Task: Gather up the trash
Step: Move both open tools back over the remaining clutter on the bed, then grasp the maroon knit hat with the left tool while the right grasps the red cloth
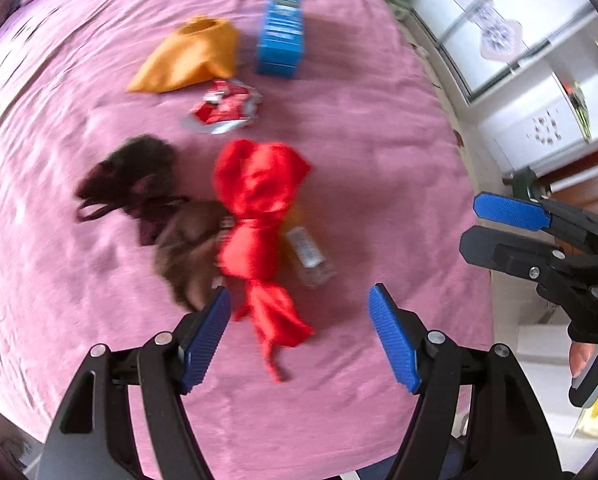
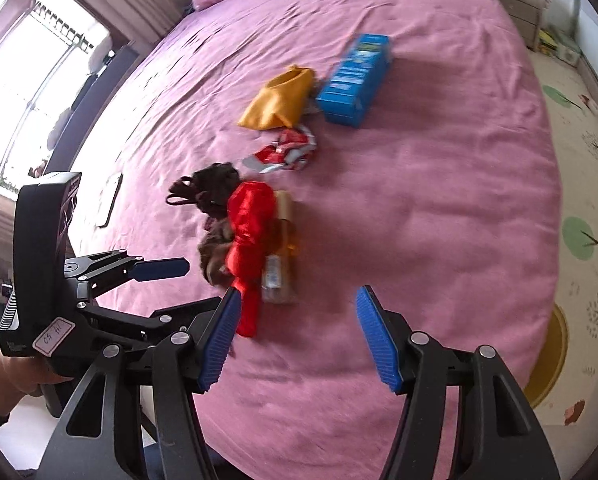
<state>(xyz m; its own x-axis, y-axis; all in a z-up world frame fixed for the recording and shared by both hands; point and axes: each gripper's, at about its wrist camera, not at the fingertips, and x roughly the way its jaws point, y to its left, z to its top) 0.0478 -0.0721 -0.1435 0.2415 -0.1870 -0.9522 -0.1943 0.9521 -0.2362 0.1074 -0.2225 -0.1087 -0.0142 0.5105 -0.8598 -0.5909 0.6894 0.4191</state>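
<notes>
Task appears barely begun: nothing is gathered or gripped yet. Both claws hang above the near edge of the pink bed point(image 2: 419, 184).

Left claw point(image 1: 299, 334): jaws wide, empty. Right claw point(image 2: 297, 334): jaws wide, empty.

Items all lie loose on the bed:
- crumpled red-and-silver wrapper point(image 1: 223, 108), mid-bed, the clearest piece of trash;
- red knotted cloth point(image 1: 259, 216), near, touching a small clear bottle point(image 1: 309, 256) on its right;
- dark brown clothing point(image 1: 155, 200) to its left;
- orange pouch point(image 1: 191, 56) and blue box point(image 1: 281, 34), far.

No bin or bag for the trash is in view. All collecting remains.
</notes>
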